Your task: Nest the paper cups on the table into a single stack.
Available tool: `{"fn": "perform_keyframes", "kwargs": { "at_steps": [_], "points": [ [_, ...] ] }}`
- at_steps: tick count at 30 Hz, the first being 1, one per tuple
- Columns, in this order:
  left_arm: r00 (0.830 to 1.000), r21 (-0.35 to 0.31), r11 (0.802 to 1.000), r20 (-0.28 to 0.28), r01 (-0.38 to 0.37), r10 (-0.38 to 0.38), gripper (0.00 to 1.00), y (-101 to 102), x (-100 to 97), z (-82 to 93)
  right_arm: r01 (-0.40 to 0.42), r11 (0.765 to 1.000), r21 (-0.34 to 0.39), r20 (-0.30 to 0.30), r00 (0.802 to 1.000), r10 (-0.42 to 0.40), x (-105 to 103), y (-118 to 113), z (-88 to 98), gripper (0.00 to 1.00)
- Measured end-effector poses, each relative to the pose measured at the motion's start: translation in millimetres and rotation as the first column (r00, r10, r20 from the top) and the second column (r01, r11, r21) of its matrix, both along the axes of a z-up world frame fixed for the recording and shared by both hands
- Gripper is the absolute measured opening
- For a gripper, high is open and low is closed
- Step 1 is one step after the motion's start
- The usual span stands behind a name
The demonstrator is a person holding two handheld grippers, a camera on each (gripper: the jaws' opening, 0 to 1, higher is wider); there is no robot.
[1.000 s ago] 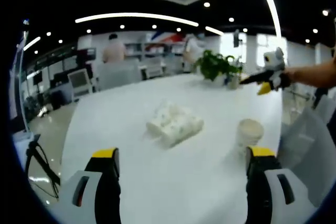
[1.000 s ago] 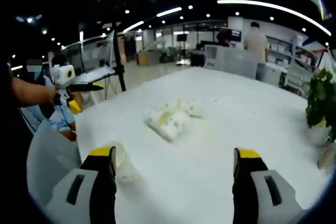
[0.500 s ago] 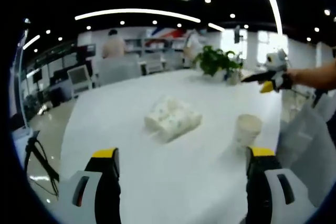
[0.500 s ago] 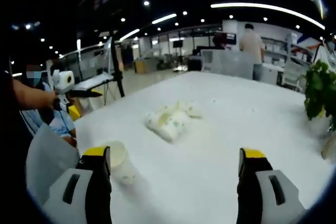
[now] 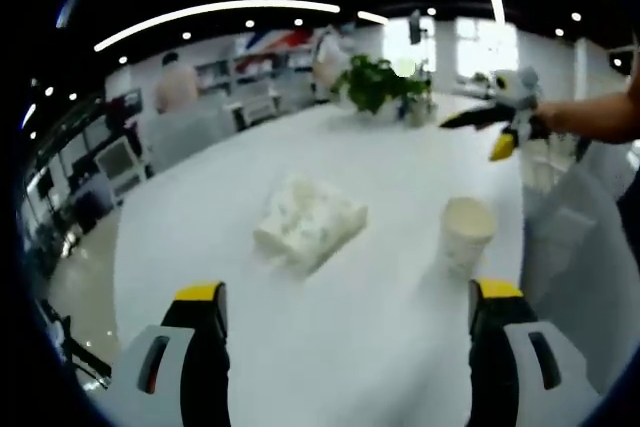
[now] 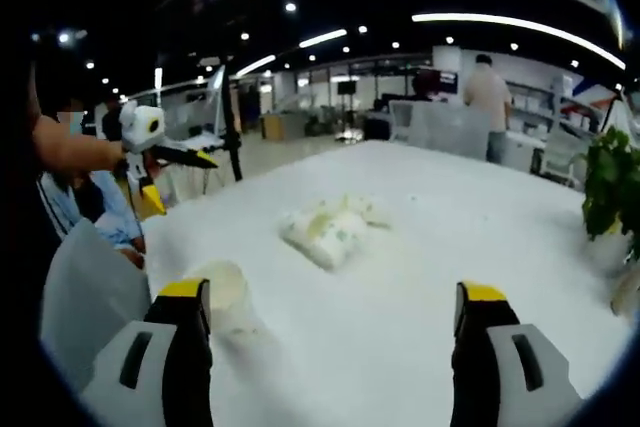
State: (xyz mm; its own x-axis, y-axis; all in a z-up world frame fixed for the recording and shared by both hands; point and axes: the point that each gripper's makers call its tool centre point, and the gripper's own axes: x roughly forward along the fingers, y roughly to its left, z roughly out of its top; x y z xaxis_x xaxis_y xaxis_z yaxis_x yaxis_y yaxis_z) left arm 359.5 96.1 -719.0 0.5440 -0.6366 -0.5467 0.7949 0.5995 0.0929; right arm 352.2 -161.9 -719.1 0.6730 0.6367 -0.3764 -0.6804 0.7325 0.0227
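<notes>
Above the table (image 5: pixel 330 337), both grippers' fingers (image 5: pixel 204 327) (image 6: pixel 478 332) seemingly gape near a cup (image 5: pixel 467 232).

The paper cup (image 5: pixel 467 233) (image 6: pixel 221 293), off-white, stands upright with its mouth up near the white table's (image 5: pixel 380 337) (image 6: pixel 470 237) edge; whether it is 1 cup or several nested is unclear.

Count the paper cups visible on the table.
1. A pale paper cup stands upright on the white table, beside the white patterned packet; it may be several cups nested.
</notes>
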Motion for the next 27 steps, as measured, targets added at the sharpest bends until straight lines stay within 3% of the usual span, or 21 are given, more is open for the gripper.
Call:
{"fn": "perform_keyframes", "kwargs": {
  "at_steps": [8,11,14,27],
  "points": [
    [0.994,0.098,0.989,-0.017,0.107,-0.105,0.99,-21.8,19.7,6.9,-0.02,1.0,0.001,0.001,1.0,0.02,-0.8,-3.0,-1.8,1.0],
    [0.989,0.126,0.981,-0.035,0.15,-0.146,0.99,-31.3,24.6,5.5,-0.024,1.0,-0.002,-0.003,1.0,0.024,-2.1,-5.6,-5.2,1.0],
    [0.98,0.16,0.968,-0.087,0.193,-0.181,0.99,-38.8,31.0,-1.9,-0.023,1.0,0.004,-0.006,1.0,0.023,-3.3,-7.5,-7.2,1.0],
    [0.952,0.247,0.921,-0.135,0.3,-0.274,0.99,-62.4,64.1,-6.6,0.001,1.0,0.01,-0.018,1.0,-0.001,-5.7,-17.1,-16.3,1.0]
  ]
}}
